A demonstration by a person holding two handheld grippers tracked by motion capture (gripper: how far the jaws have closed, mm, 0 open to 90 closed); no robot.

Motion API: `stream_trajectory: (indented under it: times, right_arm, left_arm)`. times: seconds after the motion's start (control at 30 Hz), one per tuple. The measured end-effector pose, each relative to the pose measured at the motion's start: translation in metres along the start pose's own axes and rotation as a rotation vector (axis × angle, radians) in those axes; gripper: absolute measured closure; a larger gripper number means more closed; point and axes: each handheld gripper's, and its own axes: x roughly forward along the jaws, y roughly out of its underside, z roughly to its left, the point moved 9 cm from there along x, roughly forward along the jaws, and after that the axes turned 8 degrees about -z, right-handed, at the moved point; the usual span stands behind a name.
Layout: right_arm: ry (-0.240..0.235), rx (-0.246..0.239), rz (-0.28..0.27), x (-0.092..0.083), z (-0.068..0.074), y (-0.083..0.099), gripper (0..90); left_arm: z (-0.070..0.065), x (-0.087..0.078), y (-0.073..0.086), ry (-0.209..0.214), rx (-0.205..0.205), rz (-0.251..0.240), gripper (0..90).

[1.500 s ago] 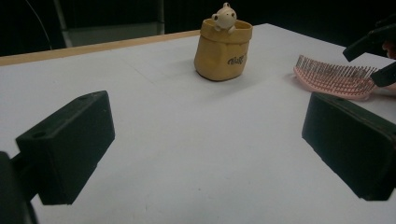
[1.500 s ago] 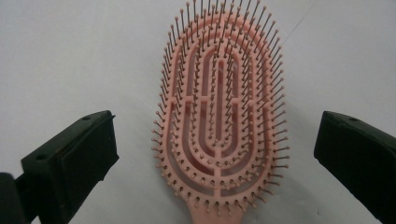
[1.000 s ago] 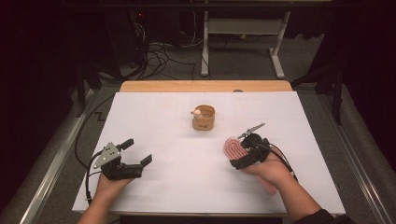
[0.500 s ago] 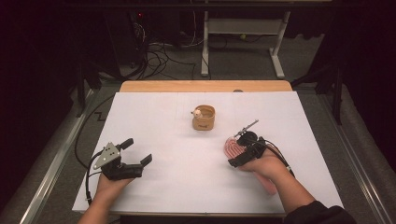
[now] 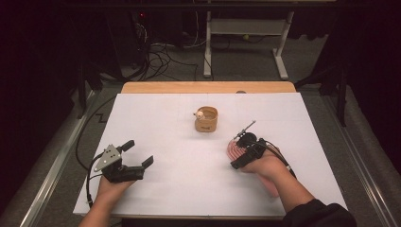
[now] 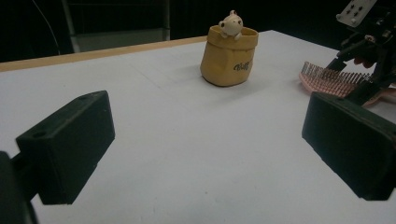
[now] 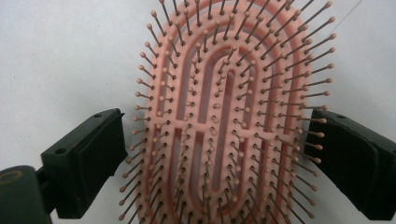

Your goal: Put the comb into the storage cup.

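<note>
Lying between right claw [image 7: 215, 163] jaws: hairbrush [image 7: 229, 107]

room: dark | floor [image 5: 246, 61]: grey, black cables [image 5: 161, 59] on it | white frame stand [image 5: 243, 42] behind | table [image 5: 189, 189]: white top, wooden far edge

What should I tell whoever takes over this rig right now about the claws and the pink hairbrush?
Left claw: open, holding nothing, low over the white table.
Right claw: jaws astride the pink oval plastic hairbrush and just closing, pads not yet pressing.
Hairbrush lies bristles up on the table; the small tan pouch with a toy animal stands beyond it.
Done: right claw lined up.
Left: probably close, then lift.
</note>
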Motion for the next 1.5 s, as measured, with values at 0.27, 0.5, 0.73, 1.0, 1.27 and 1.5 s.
stream_trajectory:
  times: [0.27, 0.5, 0.73, 1.0, 1.27, 1.5]
  right_arm:
    - [0.008, -0.017, 0.02, 0.0006, 0.0016, -0.003, 8.1]
    - [0.02, -0.009, 0.041, 0.0021, 0.0009, -0.006, 10.3]
    - [0.024, -0.006, 0.049, 0.0013, 0.0002, -0.0055, 12.1]
    - [0.021, 0.003, 0.054, -0.0001, -0.0018, -0.0054, 15.6]
    - [0.019, -0.011, 0.074, 0.0005, -0.0025, -0.0063, 15.4]
    - [0.023, 0.002, 0.097, 0.0023, -0.0012, -0.008, 14.6]
  left_arm:
    - [-0.0001, -0.0013, -0.0019, 0.002, 0.0, -0.011, 3.2]
    - [0.0006, -0.0029, -0.0028, 0.003, -0.009, -0.018, 3.2]
    - [-0.0013, -0.0032, -0.0027, 0.006, -0.009, -0.016, 3.2]
    - [-0.0013, -0.0035, -0.0023, 0.007, -0.013, -0.013, 3.3]
    - [-0.0021, -0.0049, -0.0026, 0.007, -0.008, -0.013, 3.3]
    - [-0.0014, -0.0061, -0.0038, 0.003, -0.01, -0.02, 3.3]
